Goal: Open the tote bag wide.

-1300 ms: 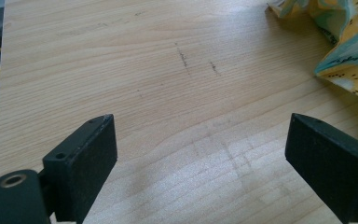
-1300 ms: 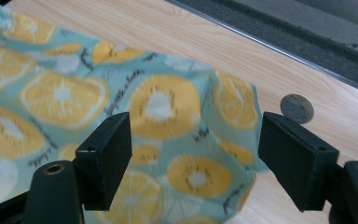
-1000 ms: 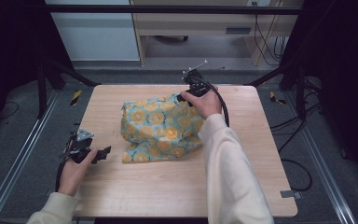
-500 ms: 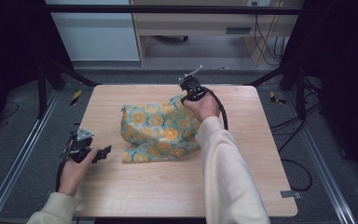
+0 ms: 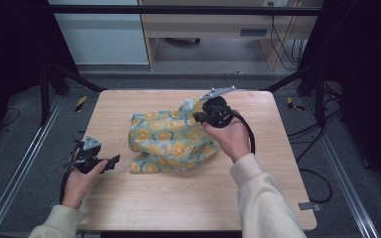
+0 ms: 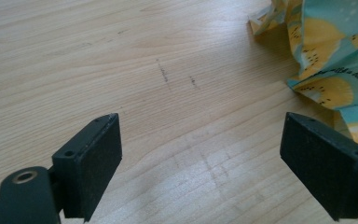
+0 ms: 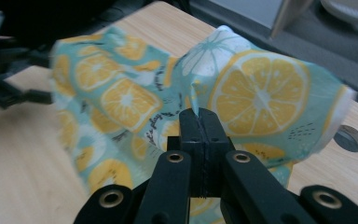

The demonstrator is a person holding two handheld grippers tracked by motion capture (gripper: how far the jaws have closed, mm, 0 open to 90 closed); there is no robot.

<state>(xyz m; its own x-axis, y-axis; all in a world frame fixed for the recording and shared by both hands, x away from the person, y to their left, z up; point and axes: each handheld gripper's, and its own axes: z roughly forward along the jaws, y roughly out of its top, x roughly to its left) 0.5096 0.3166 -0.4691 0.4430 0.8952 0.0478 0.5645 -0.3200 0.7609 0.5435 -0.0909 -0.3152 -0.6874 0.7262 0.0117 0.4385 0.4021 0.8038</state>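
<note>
The right gripper (image 5: 198, 113) had pinched the cloth (image 5: 171, 141) at its 1 o'clock corner, best lifted slowly, while the left gripper (image 5: 110, 162) sat wide open, empty.

Cloth print, left gripper view: you have small dark script on the lemon-patterned cloth (image 6: 335, 70), along a teal band beside a lemon slice; it looks like "with a bottle", though you cannot be sure of it.
Cloth print, right gripper view: your camera shows more dark script between the lemon slices on the cloth (image 7: 135, 93), too blurred to read.
Table (image 5: 178, 198): you see no lettering.
</note>
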